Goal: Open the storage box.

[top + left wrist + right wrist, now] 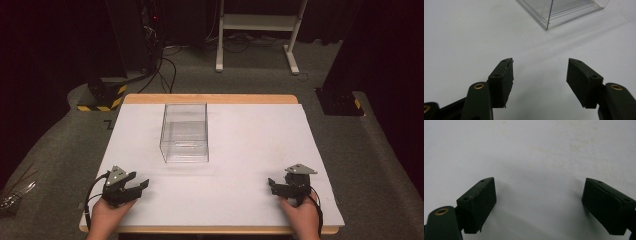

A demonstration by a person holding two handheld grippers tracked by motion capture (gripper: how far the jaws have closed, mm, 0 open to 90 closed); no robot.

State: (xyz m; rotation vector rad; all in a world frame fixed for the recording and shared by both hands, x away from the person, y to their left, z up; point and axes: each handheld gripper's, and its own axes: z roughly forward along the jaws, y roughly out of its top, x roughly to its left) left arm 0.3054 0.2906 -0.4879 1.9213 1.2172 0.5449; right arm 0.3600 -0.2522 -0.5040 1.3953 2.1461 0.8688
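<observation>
Leftmost, near table edge: left gripper, jaws spread, nothing between them. Centre-left, farther back: clear plastic box, upright on white surface, well apart from both tools. Rightmost: right gripper, jaws spread, nothing held.

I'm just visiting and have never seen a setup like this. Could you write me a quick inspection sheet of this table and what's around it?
Surface: white board on a wooden table, faint yellowish stains in the right gripper view.
Job's things: clear plastic box, upright, looks empty, left of centre toward the far edge.
Clutter: nothing seen on the board.
Grippers: left gripper and right gripper, each hand-held near the front corners, jaws apart, holding nothing.
Cables: a black cable loops from the left gripper; more cables lie on the floor beyond the table.
Surroundings: grey carpet, white frame legs, dark stands with yellow-black striped bases.
</observation>
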